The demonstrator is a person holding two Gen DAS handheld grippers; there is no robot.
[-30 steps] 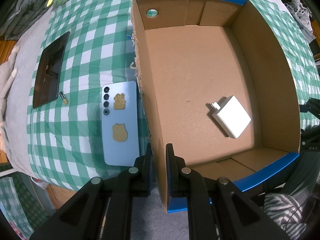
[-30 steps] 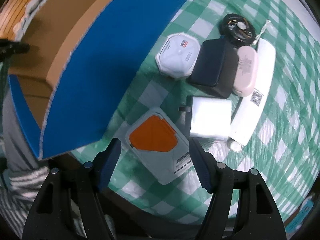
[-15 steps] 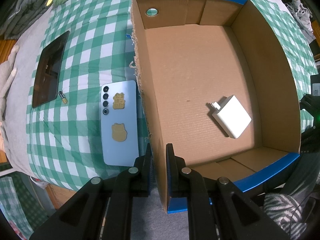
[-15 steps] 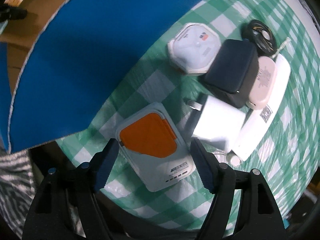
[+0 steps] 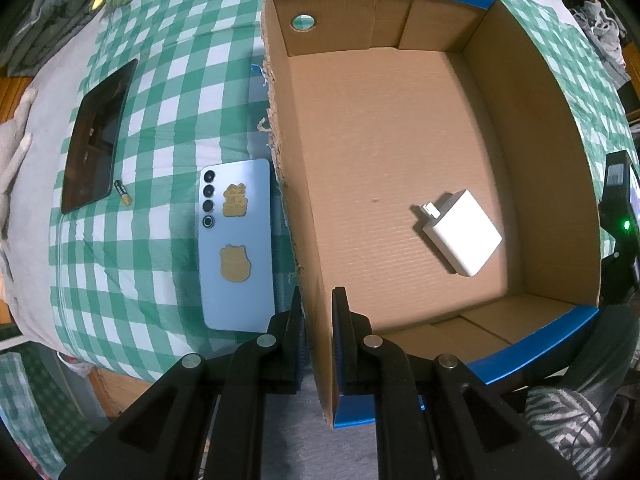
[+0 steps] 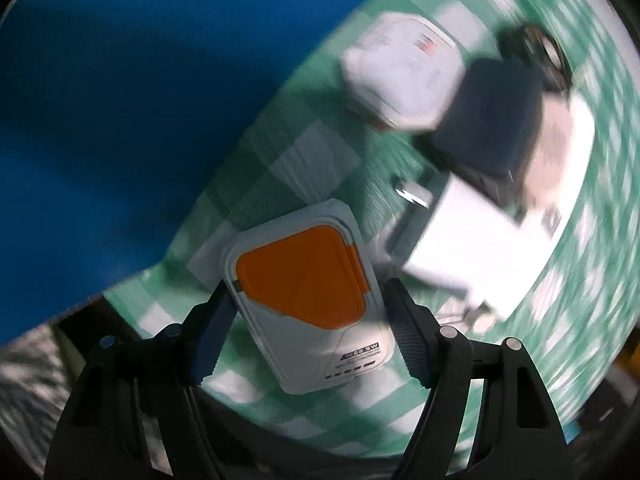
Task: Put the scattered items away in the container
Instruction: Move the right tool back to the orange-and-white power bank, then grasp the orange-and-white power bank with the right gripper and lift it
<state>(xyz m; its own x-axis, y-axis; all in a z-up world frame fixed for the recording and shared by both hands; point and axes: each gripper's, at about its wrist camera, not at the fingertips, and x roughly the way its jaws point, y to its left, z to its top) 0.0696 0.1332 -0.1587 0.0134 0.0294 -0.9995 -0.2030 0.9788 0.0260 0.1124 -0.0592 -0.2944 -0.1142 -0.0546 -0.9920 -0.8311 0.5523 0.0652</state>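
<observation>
Between the right gripper's (image 6: 306, 328) spread fingers lies the orange-and-white power bank (image 6: 308, 292); left gripper (image 5: 318, 320) clamps the box wall (image 5: 316, 320).

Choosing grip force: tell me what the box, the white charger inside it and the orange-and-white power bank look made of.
Box: corrugated cardboard, matte brown, torn fibrous left edge, blue outside. White charger: apparently hard plastic, smooth and satin. Power bank: probably a smooth plastic shell; its orange panel looks matte, perhaps rubbery, though the blur leaves that open.
</observation>
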